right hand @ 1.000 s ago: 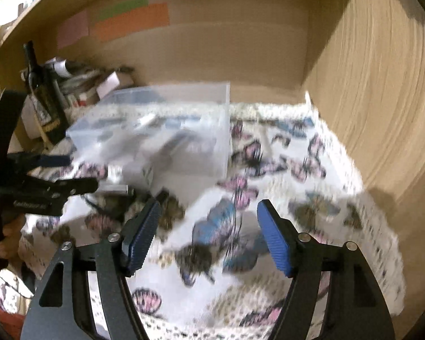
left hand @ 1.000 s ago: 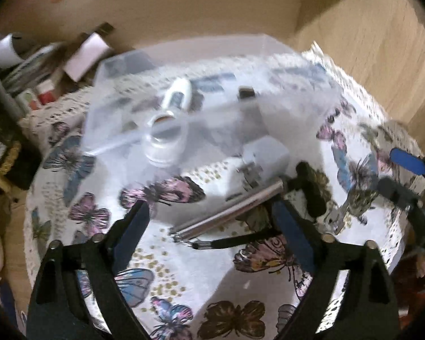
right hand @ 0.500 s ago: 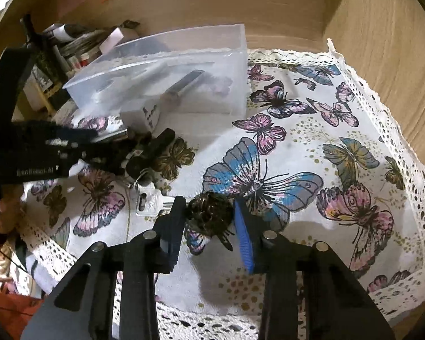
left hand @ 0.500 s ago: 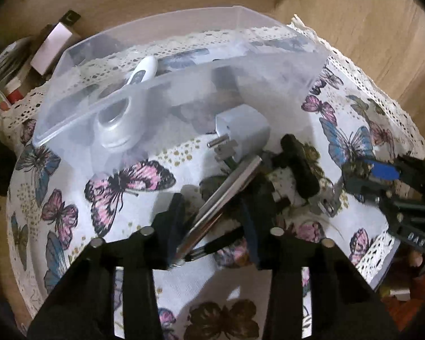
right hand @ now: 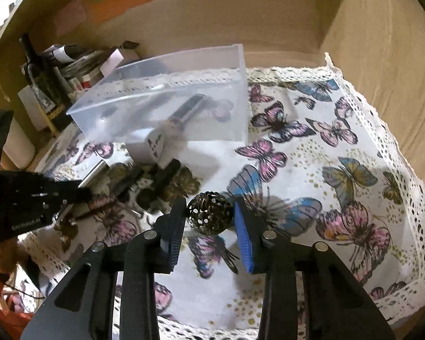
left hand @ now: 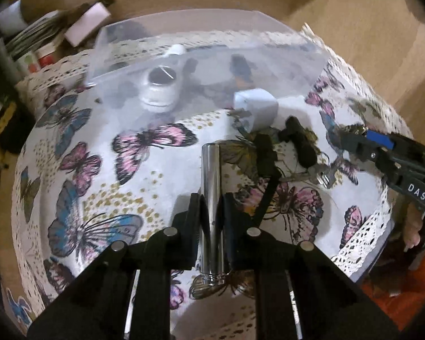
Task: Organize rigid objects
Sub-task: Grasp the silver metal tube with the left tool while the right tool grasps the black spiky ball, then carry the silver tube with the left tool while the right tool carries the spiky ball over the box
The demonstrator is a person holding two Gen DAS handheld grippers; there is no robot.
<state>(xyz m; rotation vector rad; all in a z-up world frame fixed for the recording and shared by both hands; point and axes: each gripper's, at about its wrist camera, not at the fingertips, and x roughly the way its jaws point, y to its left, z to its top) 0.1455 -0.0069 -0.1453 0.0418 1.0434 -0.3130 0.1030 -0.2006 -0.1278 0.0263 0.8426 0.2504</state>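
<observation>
My left gripper (left hand: 212, 212) is shut on a shiny metal tube (left hand: 211, 187), which points up toward the clear plastic bin (left hand: 240, 45). The tube also shows in the right wrist view (right hand: 95, 172) in the left gripper (right hand: 70, 192). My right gripper (right hand: 209, 215) is shut on a dark perforated metal ball (right hand: 209, 212), held above the butterfly cloth (right hand: 340, 153). The bin (right hand: 212, 65) holds a white jar (left hand: 160, 92) and a dark stick (right hand: 187, 110). A white plug adapter (left hand: 257, 107) and black items (left hand: 300, 141) lie in front of it.
Keys (left hand: 324, 177) lie near the black items. Bottles and boxes (right hand: 59, 79) crowd the back left beside the bin. Wooden walls (right hand: 382, 42) close off the back and right. The cloth's lace edge (right hand: 405, 226) hangs at the right.
My left gripper closed on the metal tube and lifted it so that it points straight ahead. My right gripper closed on the perforated ball and raised it off the cloth.
</observation>
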